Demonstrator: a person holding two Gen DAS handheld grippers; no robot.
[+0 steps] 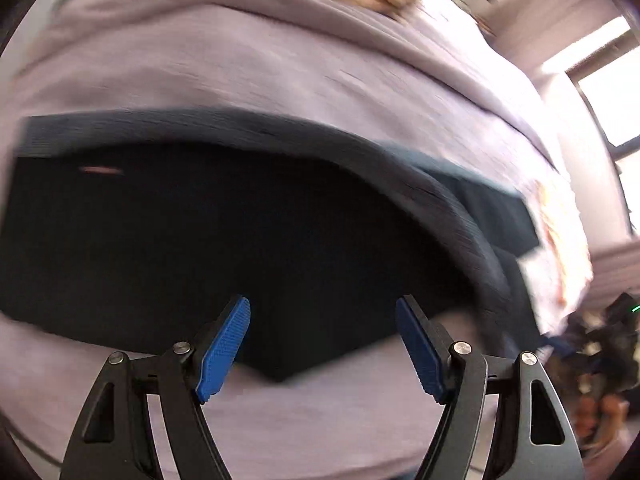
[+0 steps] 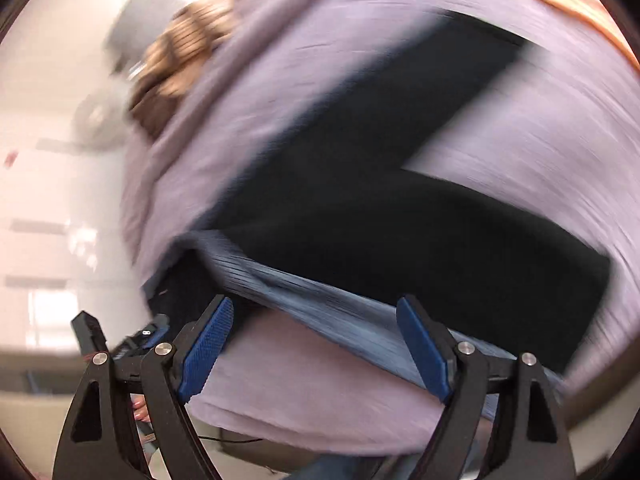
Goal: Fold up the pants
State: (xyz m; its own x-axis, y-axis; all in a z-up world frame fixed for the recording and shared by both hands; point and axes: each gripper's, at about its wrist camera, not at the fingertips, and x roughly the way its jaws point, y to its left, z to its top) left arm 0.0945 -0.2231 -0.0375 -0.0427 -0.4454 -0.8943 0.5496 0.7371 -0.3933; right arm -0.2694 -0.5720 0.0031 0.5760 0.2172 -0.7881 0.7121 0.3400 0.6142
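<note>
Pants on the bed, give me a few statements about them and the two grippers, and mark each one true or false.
1. The left gripper is open, with nothing between its fingers. True.
2. The right gripper is shut on the waistband. False: it is open, holding nothing.
3. The pants are bright red. False: they are dark, nearly black, with a bluish ribbed waistband.
4. The pants lie on a lilac sheet. True.
</note>
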